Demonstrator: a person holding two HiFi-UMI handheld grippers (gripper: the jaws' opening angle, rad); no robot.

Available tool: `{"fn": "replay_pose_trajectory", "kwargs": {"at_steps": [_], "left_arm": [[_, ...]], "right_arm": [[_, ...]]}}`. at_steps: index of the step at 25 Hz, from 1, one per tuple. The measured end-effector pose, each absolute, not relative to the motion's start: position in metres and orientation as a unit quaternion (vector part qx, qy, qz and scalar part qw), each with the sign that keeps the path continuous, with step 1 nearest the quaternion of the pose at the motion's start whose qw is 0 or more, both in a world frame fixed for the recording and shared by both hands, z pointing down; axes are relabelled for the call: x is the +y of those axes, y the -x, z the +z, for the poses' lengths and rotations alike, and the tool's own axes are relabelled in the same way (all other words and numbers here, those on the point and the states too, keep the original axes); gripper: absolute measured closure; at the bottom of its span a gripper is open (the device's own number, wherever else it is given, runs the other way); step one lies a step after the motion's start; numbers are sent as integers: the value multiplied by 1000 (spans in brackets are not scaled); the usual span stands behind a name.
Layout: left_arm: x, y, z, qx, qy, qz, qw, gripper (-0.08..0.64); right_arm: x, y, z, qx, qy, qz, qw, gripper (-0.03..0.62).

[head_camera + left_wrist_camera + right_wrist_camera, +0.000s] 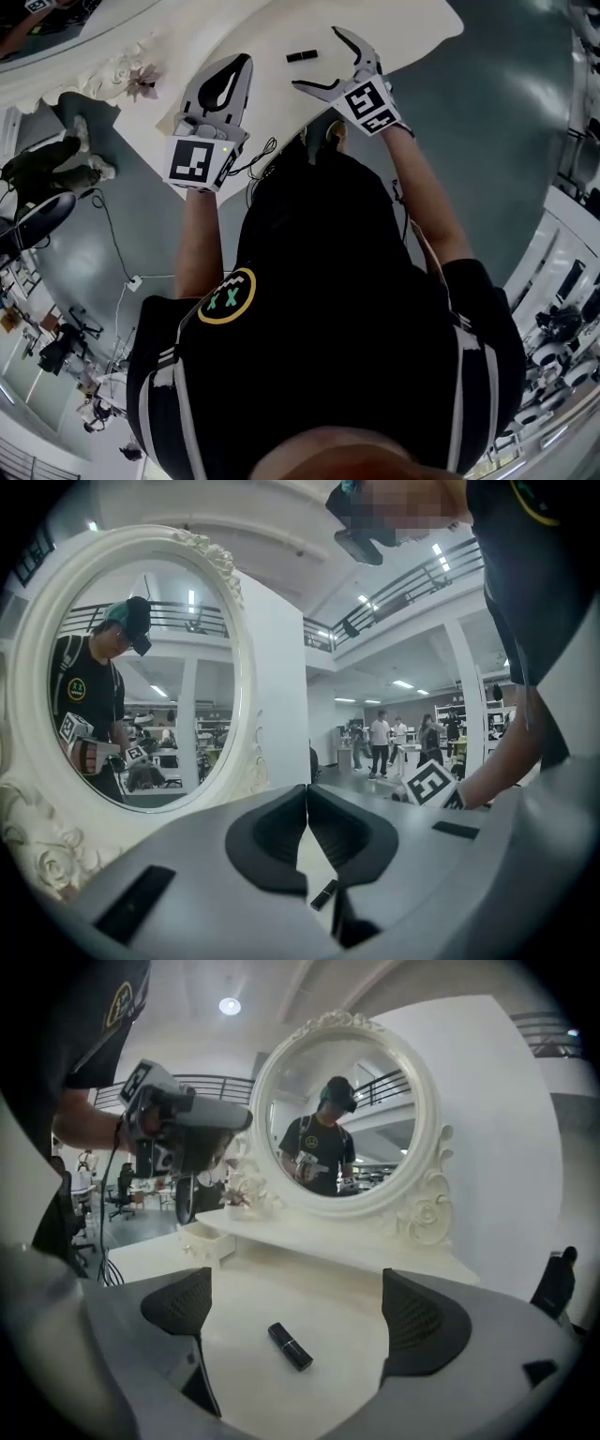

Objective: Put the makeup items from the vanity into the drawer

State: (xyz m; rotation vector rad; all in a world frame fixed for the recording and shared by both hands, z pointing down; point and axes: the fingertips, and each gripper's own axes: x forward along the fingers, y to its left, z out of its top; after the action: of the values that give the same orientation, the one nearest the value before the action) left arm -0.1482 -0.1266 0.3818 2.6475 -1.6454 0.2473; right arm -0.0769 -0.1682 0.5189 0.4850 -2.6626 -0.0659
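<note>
A black lipstick (302,56) lies on the white vanity top (272,42). In the right gripper view the lipstick (290,1345) lies flat between and just ahead of the jaws. My right gripper (319,58) (295,1307) is open and holds nothing, its jaws spread either side of the lipstick without touching it. My left gripper (225,89) (307,803) is shut and empty, held above the vanity to the left of the lipstick (324,893). A small white drawer (206,1241) stands slightly pulled out at the vanity's back left.
An oval mirror (342,1115) in an ornate white frame (230,583) rises behind the vanity top. A pink flower ornament (142,82) sits by the drawer. Cables (258,159) trail near the vanity's front edge. Grey floor (506,103) lies to the right.
</note>
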Motion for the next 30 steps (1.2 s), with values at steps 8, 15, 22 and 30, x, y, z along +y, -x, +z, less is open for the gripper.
{"fn": "replay_pose_trajectory", "kwargs": {"at_steps": [8,15,22,30], "left_arm": [[-111,158,374,-553,-828,88,22,537],[-101,174,380,-566,-819,94,15,537],[-101,171,378,-564,-820,92,14,537],[-99,168,374,-564,-821,90,10,537]], "right_arm": [[-190,90,624,-938,-90,-14,334,32],[-191,87,663,-925,-63,9,375,57],[-185,87,661,-928,-42,12,370,107],[-165,87,657,-922,25,-37,385,431]]}}
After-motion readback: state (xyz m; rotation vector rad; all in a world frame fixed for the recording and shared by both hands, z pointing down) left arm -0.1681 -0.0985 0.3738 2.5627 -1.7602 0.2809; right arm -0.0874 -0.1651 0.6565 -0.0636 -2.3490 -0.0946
